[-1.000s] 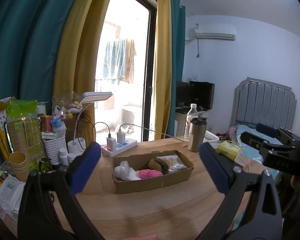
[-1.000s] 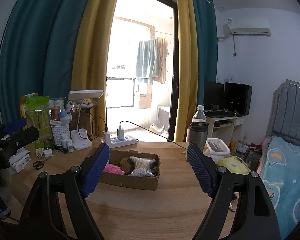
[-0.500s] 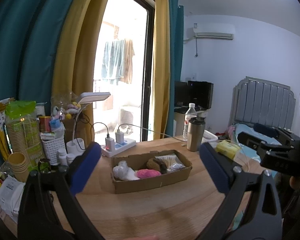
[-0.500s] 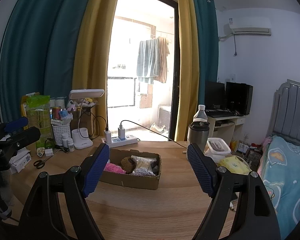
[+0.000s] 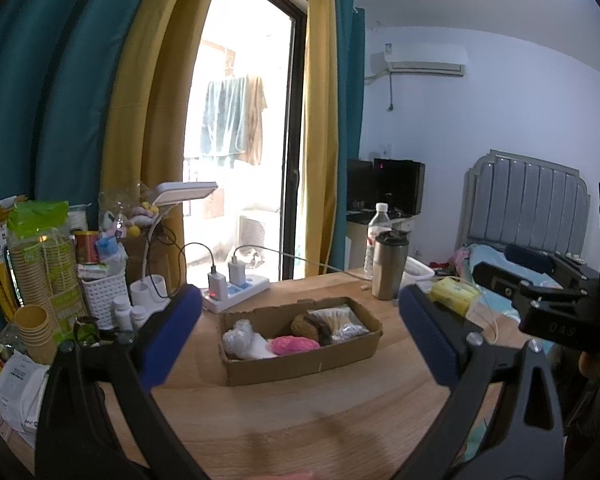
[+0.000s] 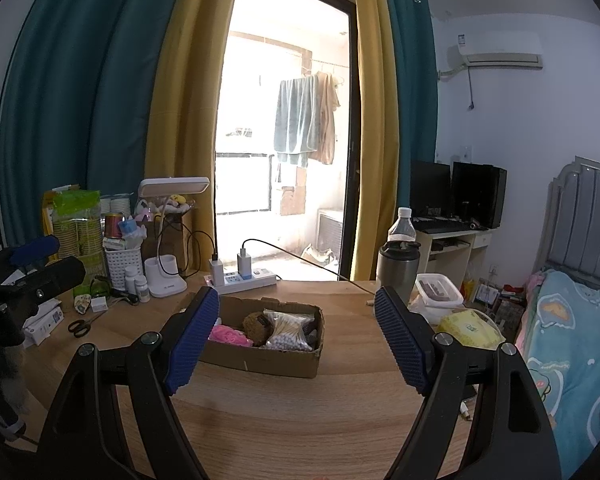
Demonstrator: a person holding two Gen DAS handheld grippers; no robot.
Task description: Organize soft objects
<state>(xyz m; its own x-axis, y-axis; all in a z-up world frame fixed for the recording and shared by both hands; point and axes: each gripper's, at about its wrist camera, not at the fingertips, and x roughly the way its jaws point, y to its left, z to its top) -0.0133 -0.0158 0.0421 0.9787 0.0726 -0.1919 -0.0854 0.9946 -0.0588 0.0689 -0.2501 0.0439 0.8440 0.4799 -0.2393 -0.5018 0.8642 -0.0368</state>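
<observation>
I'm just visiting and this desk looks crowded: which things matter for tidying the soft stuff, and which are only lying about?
For the job:
cardboard box
pink yarn
brown yarn
cotton swab bag

Lying about:
power strip
desk lamp
tumbler
scissors

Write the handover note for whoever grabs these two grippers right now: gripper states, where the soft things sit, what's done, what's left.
Left gripper: open, empty, held above the wooden table, facing the cardboard box.
Right gripper: open, empty, also aimed at the box.
In the box: white plastic-wrapped bundle at the left end, pink yarn ball, brown yarn ball, bag of cotton swabs at the right end.
Done: as far as can be seen, all four soft items lie in the box.
Left: nothing soft shows on the bare tabletop near the box; whether more needs sorting cannot be told.
</observation>
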